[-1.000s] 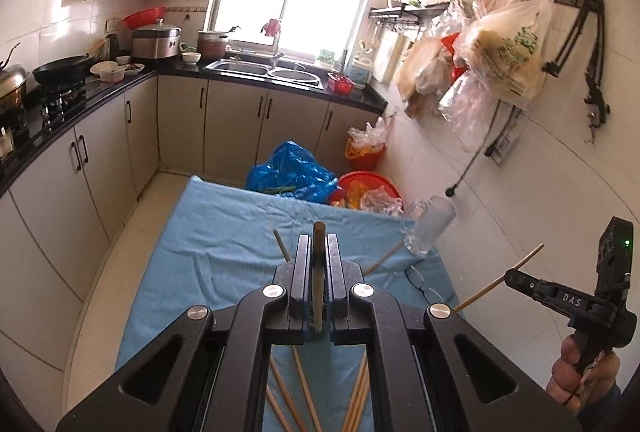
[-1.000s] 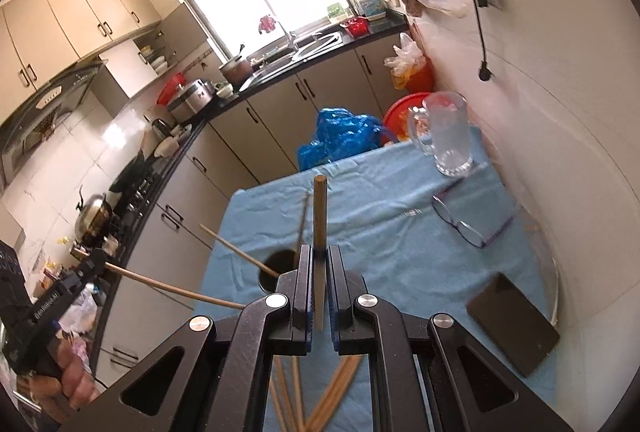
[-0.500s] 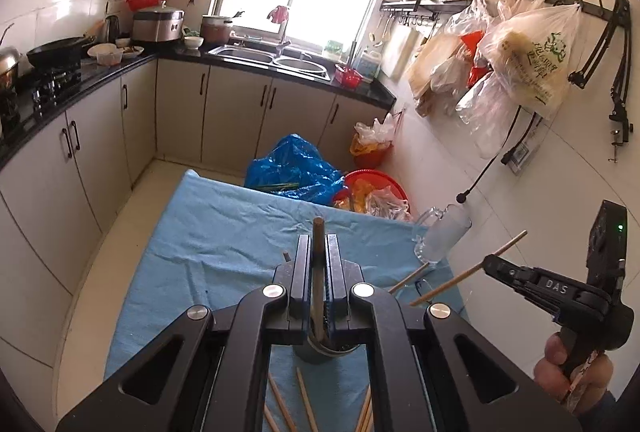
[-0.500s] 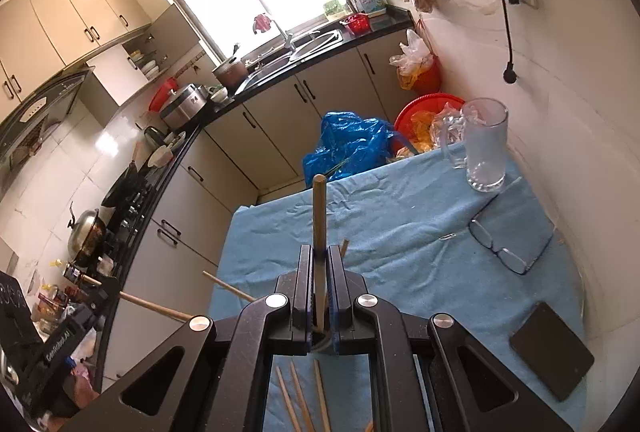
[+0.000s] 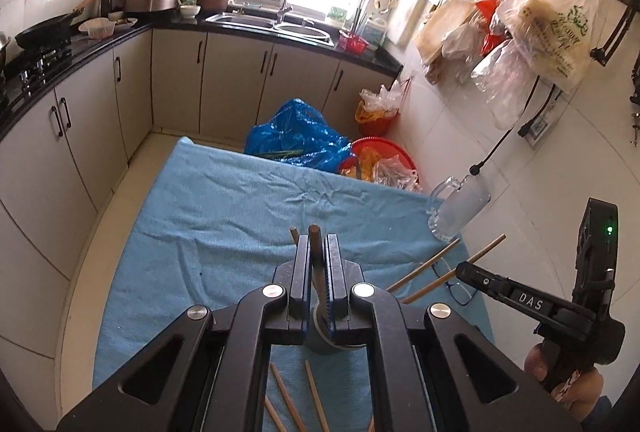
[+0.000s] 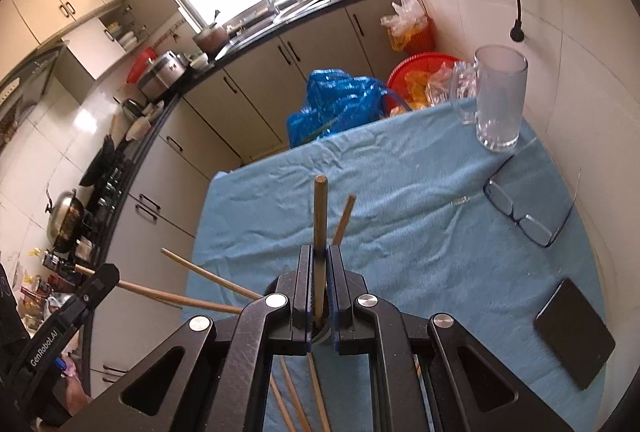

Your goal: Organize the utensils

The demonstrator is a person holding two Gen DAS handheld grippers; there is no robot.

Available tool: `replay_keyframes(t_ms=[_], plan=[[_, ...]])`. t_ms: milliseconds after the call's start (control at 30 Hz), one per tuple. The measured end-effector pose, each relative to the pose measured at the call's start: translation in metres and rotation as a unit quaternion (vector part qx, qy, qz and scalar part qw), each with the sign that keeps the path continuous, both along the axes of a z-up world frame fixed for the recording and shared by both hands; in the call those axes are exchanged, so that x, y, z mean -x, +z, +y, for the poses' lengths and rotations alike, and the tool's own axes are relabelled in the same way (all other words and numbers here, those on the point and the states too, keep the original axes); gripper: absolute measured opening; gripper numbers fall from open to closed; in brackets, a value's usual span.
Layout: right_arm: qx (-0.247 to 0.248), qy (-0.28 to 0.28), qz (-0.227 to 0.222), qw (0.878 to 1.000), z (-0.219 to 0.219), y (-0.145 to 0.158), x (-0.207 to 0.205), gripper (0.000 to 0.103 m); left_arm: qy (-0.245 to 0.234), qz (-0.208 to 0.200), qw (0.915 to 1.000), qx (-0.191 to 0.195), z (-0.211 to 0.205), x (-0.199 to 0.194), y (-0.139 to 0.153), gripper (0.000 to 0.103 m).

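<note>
My left gripper (image 5: 319, 256) is shut on a wooden chopstick (image 5: 314, 246) and holds it upright over a dark round holder (image 5: 326, 340) on the blue cloth. My right gripper (image 6: 319, 264) is shut on another chopstick (image 6: 319, 228), also over the holder, whose rim (image 6: 325, 332) peeks out below the jaws. More chopsticks stand slanted in the holder (image 5: 432, 262) (image 6: 344, 218). Several loose chopsticks (image 5: 288, 398) (image 6: 296, 400) lie on the cloth near me. The right gripper body shows in the left wrist view (image 5: 560, 308); the left one shows in the right wrist view (image 6: 68, 316).
A glass mug (image 6: 498, 99) (image 5: 458, 209) stands at the far right of the blue-clothed table (image 5: 224, 207). Eyeglasses (image 6: 520, 211) and a black phone (image 6: 574, 332) lie on the right. The tiled wall is close on the right. Blue bag (image 5: 296, 139) and red basin beyond the table.
Both grippers have come down and closer together over the holder, each still holding its chopstick. The table and holder now sit nearer in both views.
</note>
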State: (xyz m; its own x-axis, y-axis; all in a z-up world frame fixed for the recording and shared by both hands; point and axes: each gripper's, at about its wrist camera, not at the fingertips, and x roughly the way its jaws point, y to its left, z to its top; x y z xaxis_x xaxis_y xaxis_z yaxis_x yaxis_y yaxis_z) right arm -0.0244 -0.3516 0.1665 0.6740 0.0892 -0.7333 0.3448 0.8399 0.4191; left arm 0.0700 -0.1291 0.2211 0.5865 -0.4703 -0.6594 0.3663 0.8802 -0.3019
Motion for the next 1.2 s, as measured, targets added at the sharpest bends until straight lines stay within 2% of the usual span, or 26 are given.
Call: replay_keyframes(t_ms=[200, 267, 333, 400, 500, 633, 733, 800, 933, 1100, 1200], plan=[[-0.013, -0.001, 0.013, 1.000, -0.004, -0.013, -0.003, 0.008, 0.000, 0.007, 1.0000, -0.006, -0.003, -0.007, -0.010, 0.007], [-0.015, 0.001, 0.011, 1.000, -0.007, -0.012, -0.001, 0.008, -0.002, 0.007, 1.0000, -0.005, -0.003, -0.007, -0.010, 0.011], [-0.014, 0.001, 0.008, 1.000, -0.007, -0.009, 0.002, 0.014, 0.001, 0.005, 1.0000, -0.003, -0.002, -0.007, -0.010, 0.022], [-0.014, 0.004, 0.001, 1.000, -0.008, -0.004, 0.007, 0.021, 0.004, -0.001, 1.0000, 0.000, 0.001, -0.004, -0.007, 0.024], [-0.016, 0.002, -0.006, 1.000, -0.008, 0.003, 0.017, 0.021, 0.009, -0.007, 0.9999, 0.004, 0.006, 0.002, 0.001, 0.025], [-0.026, -0.003, -0.009, 1.000, -0.016, 0.005, 0.043, 0.024, 0.033, -0.019, 0.9992, 0.007, 0.021, 0.017, 0.007, 0.037], [-0.036, -0.011, 0.005, 0.999, -0.022, -0.008, 0.064, 0.027, 0.053, -0.014, 0.9985, -0.003, 0.035, 0.036, -0.002, 0.043], [-0.040, -0.013, 0.029, 0.999, -0.024, -0.029, 0.081, 0.027, 0.064, 0.002, 0.9979, -0.010, 0.043, 0.049, -0.019, 0.044], [-0.053, -0.018, 0.086, 0.995, -0.030, -0.080, 0.111, 0.027, 0.078, 0.070, 0.9940, -0.031, 0.049, 0.074, -0.076, 0.045], [-0.090, -0.031, 0.173, 0.980, -0.031, -0.143, 0.142, 0.027, 0.082, 0.179, 0.9781, -0.068, 0.044, 0.109, -0.154, 0.045], [-0.111, -0.026, 0.203, 0.972, -0.028, -0.164, 0.149, 0.027, 0.068, 0.211, 0.9704, -0.096, 0.035, 0.125, -0.180, 0.045]])
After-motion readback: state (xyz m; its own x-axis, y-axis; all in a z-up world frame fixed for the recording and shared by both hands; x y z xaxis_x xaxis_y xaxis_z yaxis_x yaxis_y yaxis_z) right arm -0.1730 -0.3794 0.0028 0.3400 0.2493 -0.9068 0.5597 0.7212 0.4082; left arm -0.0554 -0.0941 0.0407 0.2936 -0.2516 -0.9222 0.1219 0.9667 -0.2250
